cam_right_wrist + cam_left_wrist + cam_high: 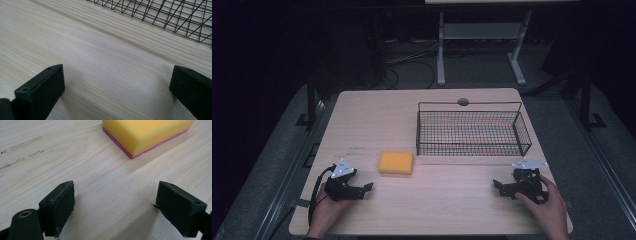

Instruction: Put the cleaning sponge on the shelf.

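A yellow sponge [396, 162] with a pink underside lies flat on the light wood table [387, 115], left of centre. In the left gripper view the sponge [145, 133] sits ahead and to the right of the jaws. My left gripper [368, 188] rests low near the table's front left, a short way in front of the sponge, jaws wide apart with bare wood between them [116, 206]. My right gripper [496, 185] sits near the front right, open and holding nothing [117, 85]. A black wire basket [472, 131] stands at the back right, just beyond the right gripper.
The basket's mesh wall [160, 12] runs across the top of the right gripper view. A round grommet hole [463, 102] lies at the table's far edge. Beyond the table stand a white frame's legs [441, 50] and cables on a dark floor.
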